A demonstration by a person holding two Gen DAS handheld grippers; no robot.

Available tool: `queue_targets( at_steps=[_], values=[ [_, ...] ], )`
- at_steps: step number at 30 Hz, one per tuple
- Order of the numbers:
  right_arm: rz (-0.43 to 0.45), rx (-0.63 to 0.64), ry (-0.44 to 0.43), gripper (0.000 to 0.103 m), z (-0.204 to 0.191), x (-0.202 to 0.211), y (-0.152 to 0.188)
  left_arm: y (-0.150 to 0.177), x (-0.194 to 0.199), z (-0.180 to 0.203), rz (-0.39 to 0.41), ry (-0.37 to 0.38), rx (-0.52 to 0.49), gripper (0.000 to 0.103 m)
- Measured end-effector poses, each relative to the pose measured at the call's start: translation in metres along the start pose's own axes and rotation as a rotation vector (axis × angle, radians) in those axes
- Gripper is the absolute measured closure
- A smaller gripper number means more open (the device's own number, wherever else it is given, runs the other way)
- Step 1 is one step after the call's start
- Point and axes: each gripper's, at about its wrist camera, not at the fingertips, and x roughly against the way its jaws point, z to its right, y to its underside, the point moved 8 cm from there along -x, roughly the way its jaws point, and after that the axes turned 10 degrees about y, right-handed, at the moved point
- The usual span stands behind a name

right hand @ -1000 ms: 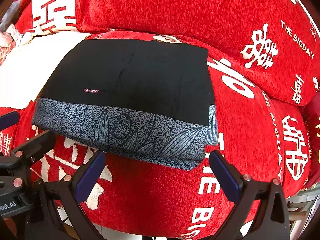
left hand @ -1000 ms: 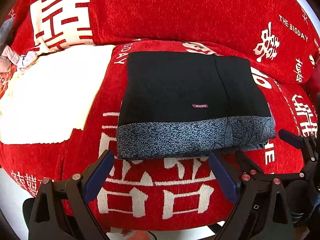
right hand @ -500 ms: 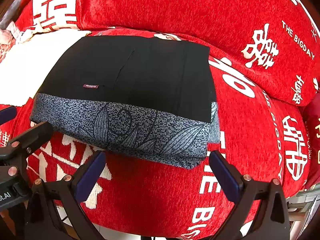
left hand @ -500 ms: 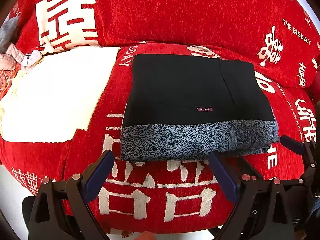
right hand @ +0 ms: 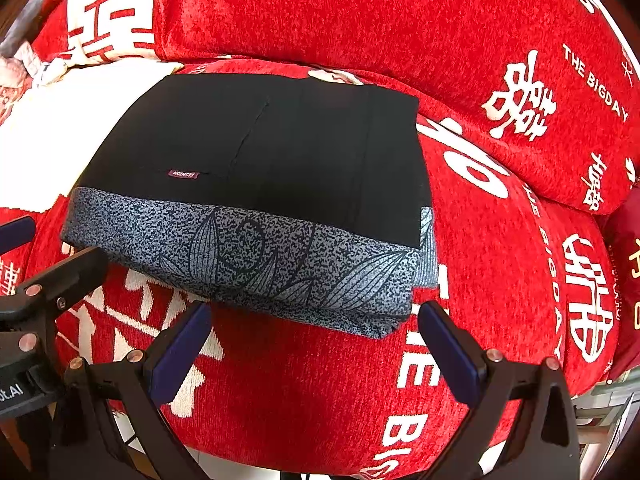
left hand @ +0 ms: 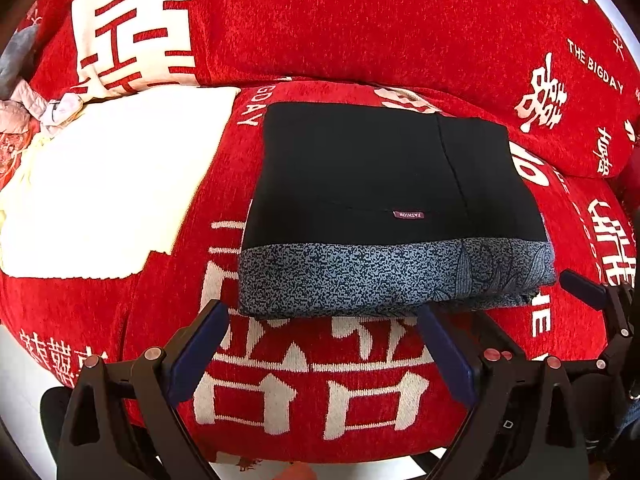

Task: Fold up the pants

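Pants (left hand: 394, 204) folded on sofa (left hand: 360, 20)

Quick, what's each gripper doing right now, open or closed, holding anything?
Left gripper: open, holding nothing, just short of the folded pants.
Right gripper: open, holding nothing, also short of the pants.

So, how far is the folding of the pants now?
It looks nearly finished. The pants lie as a compact rectangular stack on the red sofa, black layer on top and grey patterned band along the near edge. Nothing is in hand: the left tool and the right tool are both open, short of the stack. At most a final tidy-up or putting away seems left.
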Motion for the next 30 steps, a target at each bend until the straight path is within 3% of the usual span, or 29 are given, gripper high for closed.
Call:
queue_targets(
  at_steps=[17,23,30],
  values=[
    [0.000,0.000,-0.002,0.000,-0.005,0.001,0.000,0.001,-0.002,0.006,-0.003,-0.002,-0.006,0.007],
    [-0.001,0.001,-0.004,0.000,-0.007,0.002,0.001,0.002,-0.003,0.005,-0.018,0.043,0.020,0.007],
    [0.006,-0.035,0.001,0.000,-0.005,0.007,0.021,0.013,0.009,-0.004,0.006,0.026,0.019,0.007]
  ],
)
